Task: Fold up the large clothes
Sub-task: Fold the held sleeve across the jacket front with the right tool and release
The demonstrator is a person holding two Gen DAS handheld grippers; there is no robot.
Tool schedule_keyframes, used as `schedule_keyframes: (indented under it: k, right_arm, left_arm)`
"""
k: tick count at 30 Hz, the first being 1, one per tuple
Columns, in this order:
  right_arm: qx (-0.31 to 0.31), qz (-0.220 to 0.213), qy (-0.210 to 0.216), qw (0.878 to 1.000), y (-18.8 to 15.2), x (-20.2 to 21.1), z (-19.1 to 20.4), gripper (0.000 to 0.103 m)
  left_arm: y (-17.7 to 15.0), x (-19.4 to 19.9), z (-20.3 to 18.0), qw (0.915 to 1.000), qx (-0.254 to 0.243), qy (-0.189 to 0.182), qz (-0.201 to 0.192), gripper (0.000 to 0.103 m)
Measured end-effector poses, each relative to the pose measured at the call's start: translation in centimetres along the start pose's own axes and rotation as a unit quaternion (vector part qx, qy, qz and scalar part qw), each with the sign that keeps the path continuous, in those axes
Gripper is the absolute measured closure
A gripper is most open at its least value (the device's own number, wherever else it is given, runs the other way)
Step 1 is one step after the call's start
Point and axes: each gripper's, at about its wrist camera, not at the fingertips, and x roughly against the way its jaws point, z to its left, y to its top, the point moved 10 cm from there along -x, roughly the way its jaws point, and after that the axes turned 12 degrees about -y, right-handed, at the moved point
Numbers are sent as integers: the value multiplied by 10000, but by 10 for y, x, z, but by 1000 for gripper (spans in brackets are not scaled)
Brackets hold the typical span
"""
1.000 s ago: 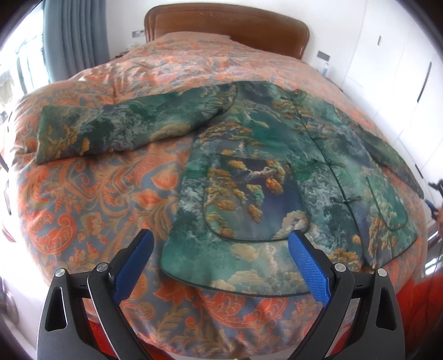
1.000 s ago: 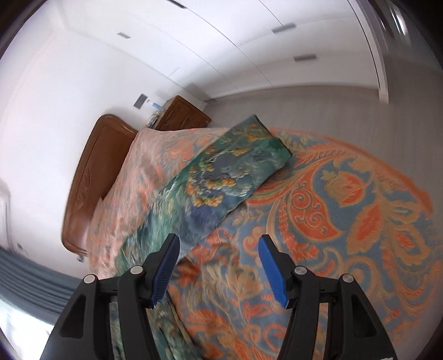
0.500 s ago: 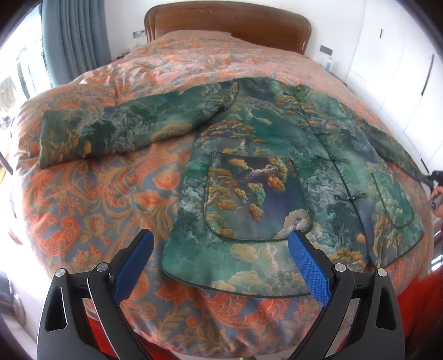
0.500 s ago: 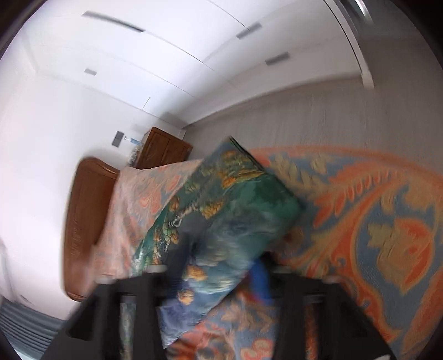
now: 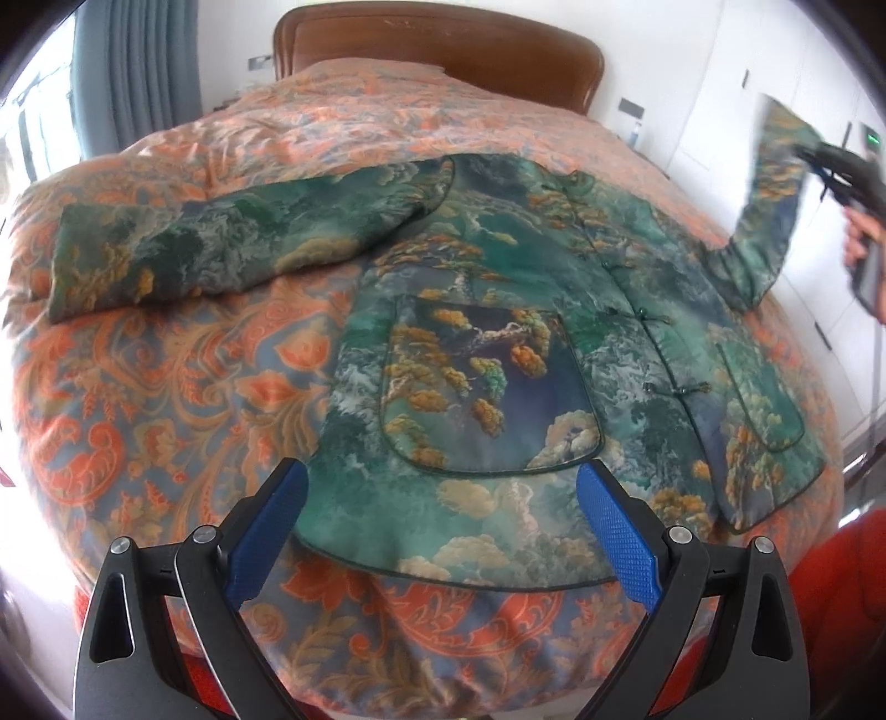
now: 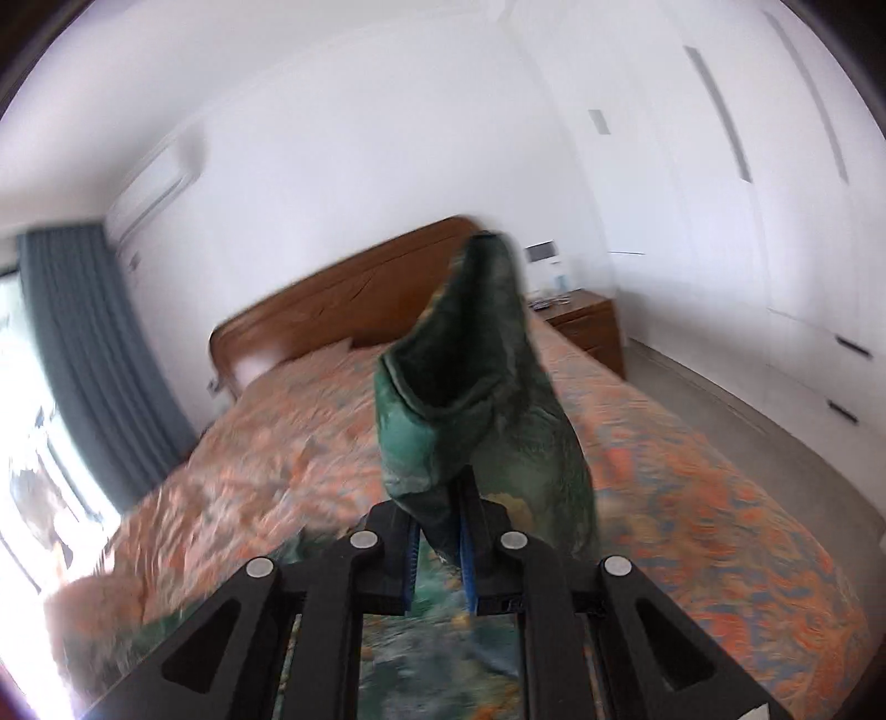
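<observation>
A large green jacket [image 5: 498, 343] with gold cloud and tree print lies face up on the bed. Its left sleeve [image 5: 221, 243] is stretched flat to the left. My left gripper [image 5: 443, 520] is open and empty, hovering just above the jacket's near hem. My right gripper [image 6: 437, 548] is shut on the right sleeve [image 6: 476, 399] near its cuff, which stands up above the fingers. In the left wrist view the right sleeve [image 5: 769, 199] is lifted off the bed at the far right, held by the right gripper [image 5: 819, 166].
The bed has an orange and blue paisley quilt [image 5: 166, 399] and a wooden headboard [image 5: 443, 44]. A wooden nightstand [image 6: 581, 321] stands beside it. White wardrobes [image 6: 775, 221] line the right wall. Grey curtains [image 6: 83, 343] hang at the left.
My right gripper has closed on the right sleeve's cuff end and lifted it up off the bed. My left gripper has stayed open over the hem.
</observation>
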Motion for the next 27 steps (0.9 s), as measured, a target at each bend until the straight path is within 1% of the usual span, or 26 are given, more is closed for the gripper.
schedule_keyframes:
  k: [2,3,5,6,8,9,10,11,12,13,14,15,16,17,19,21,23,24,25,26,27]
  right_arm:
    - [456,173,132,9987,-22,-18,61,91]
    - [614,232,162,9977,-33,-25,81,91]
    - [1000,476,217,9936,-72,-45,127,91]
    - [1172,578,209,9912,-92,-52,142,91]
    - [1552,857,199,9840,-143,-63,173,91]
    - [1662,962,191,9812,-159,-69,181,91]
    - [1843,1146,146,9760,-185,-80,192,88]
    - [1940,1244,122,9730,-203,-76,197,86]
    - [2075,1462,99,9672,-226,-87,203,77]
    - [2152,1703,156,9615,-245,-95,212,58]
    - [2183,2083,301,9529,-266,-103,215,49]
    - [2101,2491,485,9442,-285,-107,219,46]
    - [1980,2708,620,9400,-292,-109,219,46]
    - [1808,2816,744,9394,-296,-104,217,46]
    - [1739,2759,923,9408,-294,-89,214,44]
    - [1852,2538,1041,9436,-277,-71,205,42]
    - [2016,2224,929,9493,-257,-61,196,38]
    - [2100,2043,773,9530,-245,-58,187,36]
    - [2175,1877,596,9560,-237,-56,175,35]
    - [2264,1705,304,9585,-227,-59,158,35]
    - [2285,1664,100,9592,-220,-64,145,35]
  left_arm:
    - [-2,5,8,9999,112,8,-42,5]
    - [-3,7,12,9999,146,28,-59,5]
    - [-4,11,22,9996,261,80,-98,5]
    - [-5,13,26,9994,318,89,-116,5]
    - [-5,15,34,9989,428,113,-147,5]
    - [-6,15,37,9987,474,124,-153,5]
    - [-6,14,40,9984,536,129,-151,5]
    - [-7,13,41,9982,570,122,-139,5]
    - [-8,12,42,9981,591,118,-119,5]
    - [-9,10,42,9981,601,119,-90,5]
    - [-9,9,41,9982,590,119,-76,5]
    - [-9,9,39,9984,548,122,-78,5]
    - [-9,9,38,9986,515,129,-88,5]
    - [-9,9,37,9987,470,151,-99,5]
    - [-9,7,36,9989,420,171,-85,5]
    - [-10,3,34,9990,422,124,-21,5]
    - [-11,0,31,9991,414,65,-4,5]
    - [-11,0,28,9993,382,35,-17,5]
    - [-11,1,26,9994,352,22,-29,5]
    - [-11,2,24,9995,304,14,-37,5]
    - [-12,2,22,9997,255,16,-39,5]
